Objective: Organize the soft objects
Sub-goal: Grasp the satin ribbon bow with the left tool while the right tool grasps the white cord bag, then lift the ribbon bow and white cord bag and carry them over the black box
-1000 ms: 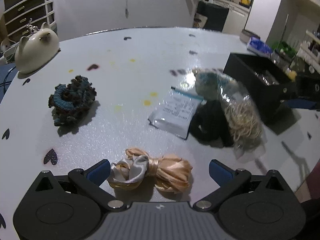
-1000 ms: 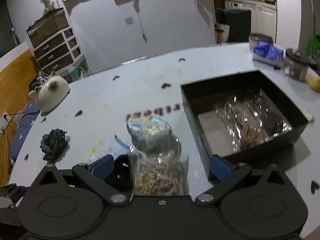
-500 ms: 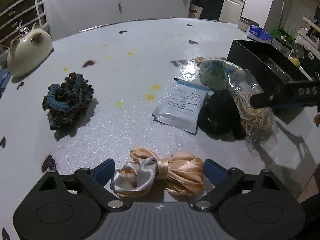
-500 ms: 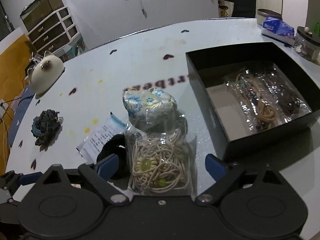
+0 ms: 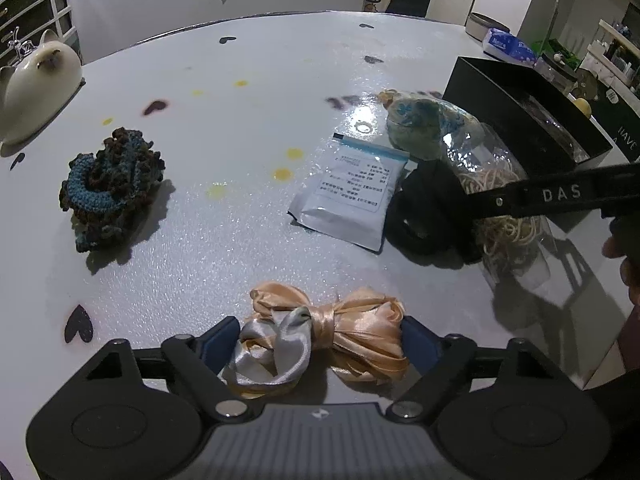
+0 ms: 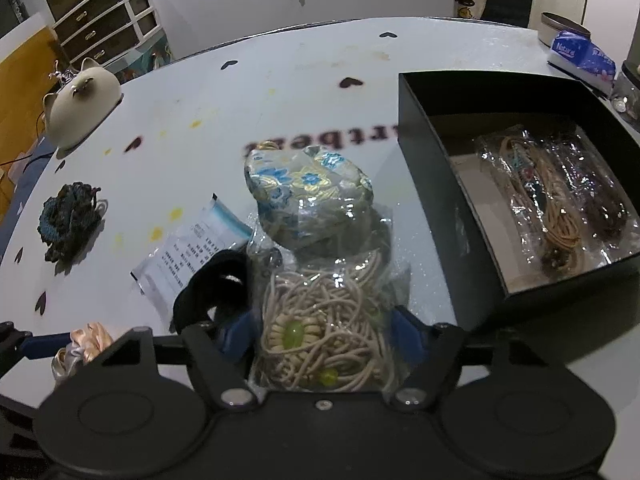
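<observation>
Two clear packets are already lying in the black box (image 6: 424,128), while the knitted scrunchie (image 5: 110,190), paper sachet (image 5: 352,190) and floral pouch (image 6: 306,196) are waiting on the table (image 5: 240,120). The left gripper (image 5: 320,338) is closing on the satin bow (image 5: 326,338) at the near edge, blue pads touching both ends. The right gripper (image 6: 322,330) is pinching the bag of cords (image 6: 326,332), held low beside the box.

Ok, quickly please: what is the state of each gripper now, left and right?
Left gripper: shut on the satin bow.
Right gripper: shut on the bag of cord.

peach-silver satin bow (image 5: 320,340) | teal-brown crochet scrunchie (image 5: 110,188) | blue-floral pouch (image 6: 306,192) | black box (image 6: 516,200)
</observation>
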The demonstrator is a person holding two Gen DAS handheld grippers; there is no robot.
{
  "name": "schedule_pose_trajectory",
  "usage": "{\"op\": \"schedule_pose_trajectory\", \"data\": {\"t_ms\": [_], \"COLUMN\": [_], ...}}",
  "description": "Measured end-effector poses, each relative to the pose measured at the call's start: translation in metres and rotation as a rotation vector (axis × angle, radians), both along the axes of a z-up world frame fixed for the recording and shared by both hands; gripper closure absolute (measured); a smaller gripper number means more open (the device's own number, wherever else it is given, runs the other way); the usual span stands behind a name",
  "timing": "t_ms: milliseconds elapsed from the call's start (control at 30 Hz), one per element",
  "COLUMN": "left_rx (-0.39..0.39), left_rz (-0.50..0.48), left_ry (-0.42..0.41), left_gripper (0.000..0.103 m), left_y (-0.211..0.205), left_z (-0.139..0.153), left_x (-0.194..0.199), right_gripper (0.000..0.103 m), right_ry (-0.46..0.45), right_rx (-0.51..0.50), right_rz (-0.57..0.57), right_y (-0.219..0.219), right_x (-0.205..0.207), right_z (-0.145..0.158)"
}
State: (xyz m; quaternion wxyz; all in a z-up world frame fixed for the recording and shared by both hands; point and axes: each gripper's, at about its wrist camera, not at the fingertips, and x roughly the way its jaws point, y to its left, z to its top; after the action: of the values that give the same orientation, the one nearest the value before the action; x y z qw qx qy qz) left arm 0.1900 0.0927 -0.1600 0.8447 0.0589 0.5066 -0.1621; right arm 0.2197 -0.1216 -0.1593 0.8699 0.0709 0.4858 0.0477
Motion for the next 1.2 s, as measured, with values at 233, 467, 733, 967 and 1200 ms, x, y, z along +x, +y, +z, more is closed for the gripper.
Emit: {"op": "schedule_pose_trajectory", "data": {"t_ms": [233, 467, 733, 967, 1200], "left_rx": [-0.044, -0.099, -0.147, -0.196, -0.233], "left_rz": [0.015, 0.033, 0.053, 0.109, 0.175], "left_ry": [0.003, 0.003, -0.001, -0.052, -0.134], "left_gripper": [0.035, 0.049, 0.052, 0.052, 0.052], "left_y": [0.007, 0.015, 0.019, 0.029, 0.037], "left_z": [0.001, 0.004, 0.008, 0.022, 0.050], "left_x": [0.000, -0.002, -0.004, -0.003, -0.001], "right_gripper": [0.047, 0.051, 0.053, 0.053, 0.053], "right_ry": [0.005, 0.002, -0.045, -0.092, -0.168], "right_rx": [0.021, 0.026, 0.027, 0.025, 0.048], "right_rz": [0.022, 0.050, 0.088, 0.114, 0.136], "right_y": [0.001, 0.005, 0.010, 0.010, 0.006], "right_x": [-0.010, -0.022, -0.028, -0.029, -0.032], "right_z": [0.004, 0.010, 0.022, 0.035, 0.060]}}
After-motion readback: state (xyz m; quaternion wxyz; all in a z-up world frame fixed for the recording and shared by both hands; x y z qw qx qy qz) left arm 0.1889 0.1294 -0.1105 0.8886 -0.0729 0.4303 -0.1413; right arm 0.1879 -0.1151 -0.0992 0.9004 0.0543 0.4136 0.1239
